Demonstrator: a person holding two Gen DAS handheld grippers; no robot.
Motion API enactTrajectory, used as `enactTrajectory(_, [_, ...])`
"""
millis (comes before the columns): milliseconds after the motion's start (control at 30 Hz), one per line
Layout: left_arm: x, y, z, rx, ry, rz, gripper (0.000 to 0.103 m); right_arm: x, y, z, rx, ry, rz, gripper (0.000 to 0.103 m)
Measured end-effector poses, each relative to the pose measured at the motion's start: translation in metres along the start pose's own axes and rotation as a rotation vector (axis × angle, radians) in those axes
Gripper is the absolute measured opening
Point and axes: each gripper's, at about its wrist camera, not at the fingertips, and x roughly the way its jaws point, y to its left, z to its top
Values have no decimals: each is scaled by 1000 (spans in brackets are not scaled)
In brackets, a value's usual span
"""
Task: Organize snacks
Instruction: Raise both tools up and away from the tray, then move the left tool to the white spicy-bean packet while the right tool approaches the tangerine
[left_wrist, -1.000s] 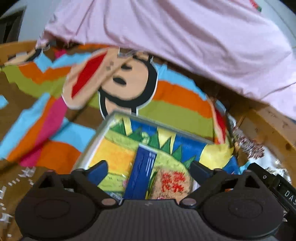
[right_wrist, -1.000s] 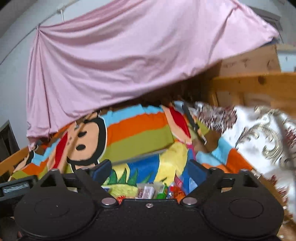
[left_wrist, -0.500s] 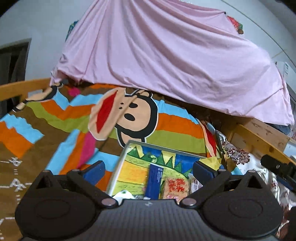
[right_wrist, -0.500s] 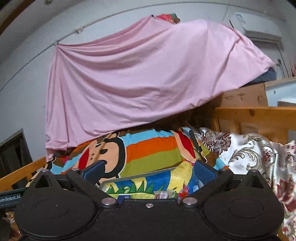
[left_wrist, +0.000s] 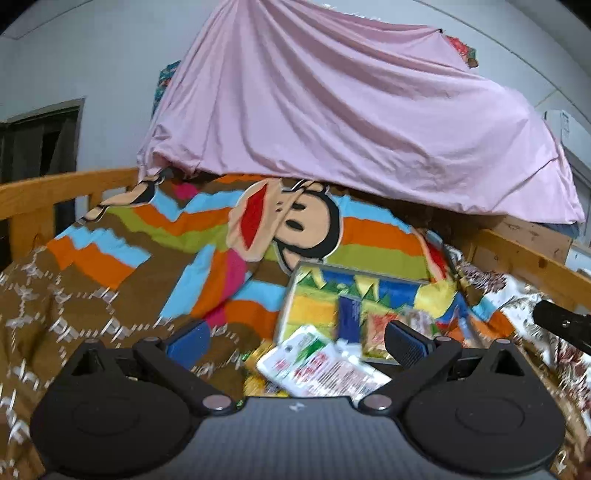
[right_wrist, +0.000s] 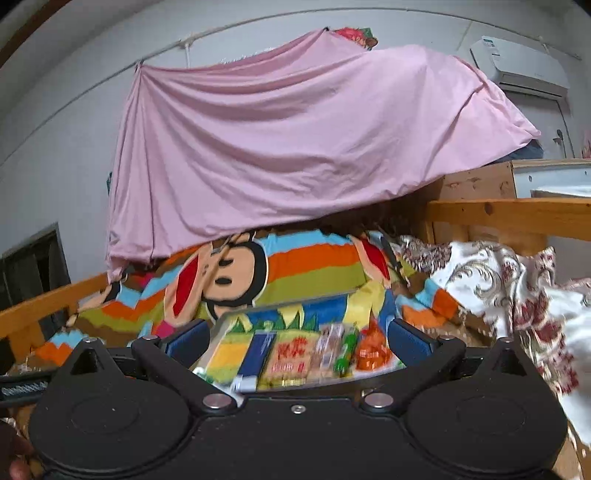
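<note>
Left tool (left_wrist: 295, 341) stands wide open and empty, now drawn back from the tray (left_wrist: 291, 295) on the bed, with a white snack packet (left_wrist: 317, 365) loose at the tray's near edge. Right tool (right_wrist: 297, 338), jaws just opened to full width, holds nothing. Packets (right_wrist: 291, 354) lie ranked in the tray; both tools have retreated, so sorting appears nearly done bar that loose packet.

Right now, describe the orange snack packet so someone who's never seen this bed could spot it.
Find the striped monkey blanket on the bed; a colourful tray sits on it. Snacks lie in a row in the tray, and the orange packet is at the right end, beside a thin green one.
</note>
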Motion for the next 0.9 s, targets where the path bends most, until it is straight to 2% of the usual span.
enactTrajectory(267, [10,26,-37,-48,107,33,102,-14,23,-28,-56,106,-7,102])
enactTrajectory(400, [13,31,-42,-43,127,32,103,-9,25,-31,-64,138,-48,102])
enactTrajectory(633, [18,27,-47,23,154,32,102,17,11,-43,5,288,-130,102])
enactTrajectory(900, [29,24,-45,53,204,37,102,39,15,-57,-6,417,-111,102])
